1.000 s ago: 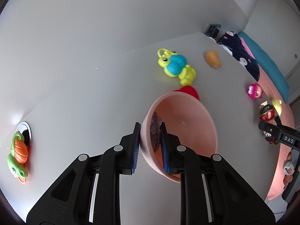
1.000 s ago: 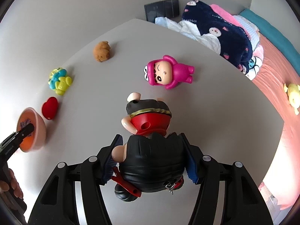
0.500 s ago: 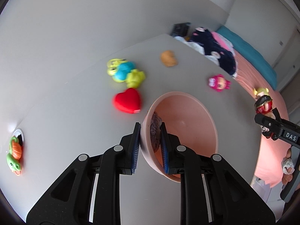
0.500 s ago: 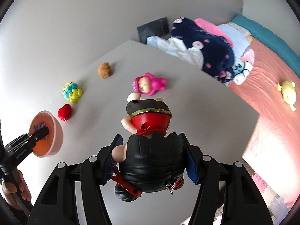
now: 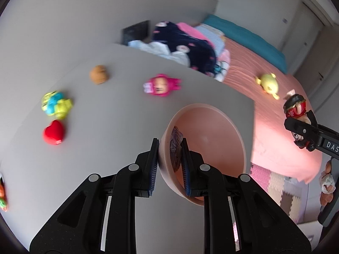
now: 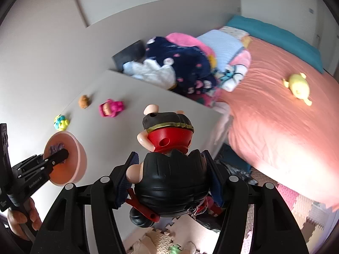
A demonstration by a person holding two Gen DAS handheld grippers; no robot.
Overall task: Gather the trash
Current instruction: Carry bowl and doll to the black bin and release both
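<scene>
Left gripper [image 5: 169, 165] clamped tight on the rim of the pink bowl [image 5: 211, 131], one pad outside the wall, one inside, pinning a purplish crumpled wrapper [image 5: 176, 148] against the inner wall. Gripped at the rim, most likely, so the bowl rides along as the collecting vessel, mouth open for more. Bowl lifted clear of the grey table [image 5: 127, 110], hanging over its near corner.

Right gripper [image 6: 171, 182] closed around the black body of a pig figurine [image 6: 169, 148], jaws at mid-width, red helmet pointing away. Held beyond the table's edge, over the foam floor mat [image 6: 300, 207].

Left behind on the table: red heart [image 5: 54, 132], yellow-blue toy [image 5: 56, 104], brown lump [image 5: 98, 74], pink doll [image 5: 160, 84], all well apart from the bowl. Looks like a carry-off in progress, both hands loaded.
</scene>
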